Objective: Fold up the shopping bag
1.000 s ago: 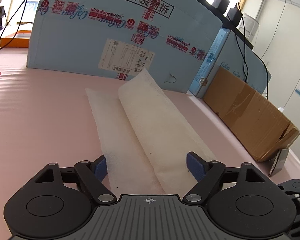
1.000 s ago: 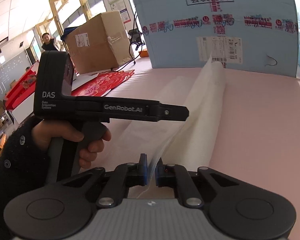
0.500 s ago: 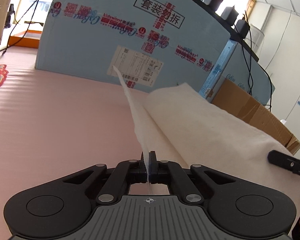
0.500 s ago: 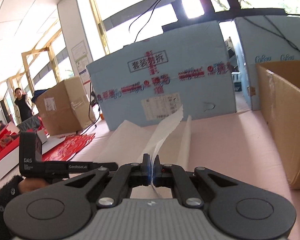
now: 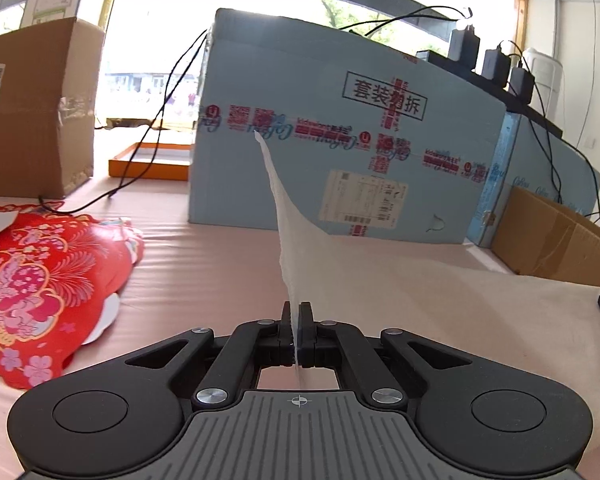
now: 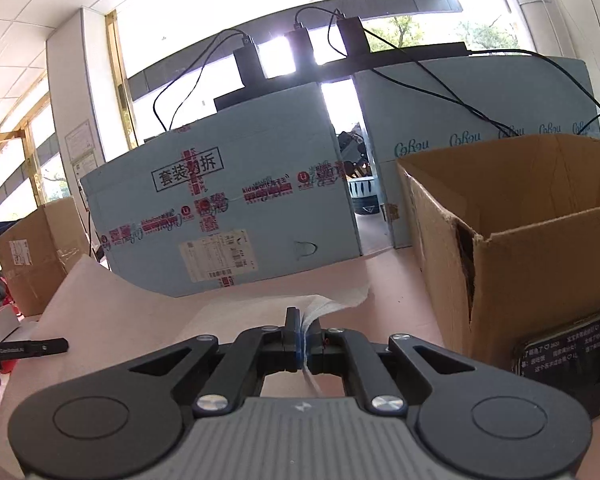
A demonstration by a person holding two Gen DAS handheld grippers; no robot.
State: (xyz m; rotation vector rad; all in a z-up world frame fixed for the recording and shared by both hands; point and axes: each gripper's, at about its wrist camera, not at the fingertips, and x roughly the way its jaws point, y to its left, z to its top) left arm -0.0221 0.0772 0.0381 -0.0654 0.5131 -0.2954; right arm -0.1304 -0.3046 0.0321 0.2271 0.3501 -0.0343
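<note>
Left gripper [image 5: 298,312] is clamped on a thin edge of the white shopping bag [image 5: 296,240], which rises from its closed jaws as an upright sheet and sweeps off to the right over the pink worktop [image 5: 220,264]. Right gripper [image 6: 303,326] is likewise pinched shut on several layered edges of the bag, the rest spreading leftward as a broad raised panel. Judging from both ends held aloft, a fold is in mid-carry: the bag is lifted, not laid flat. Next comes bringing the held edges across and down so the layers land aligned, keeping clear of the brown cardboard box [image 6: 520,248] close on the right.
</note>
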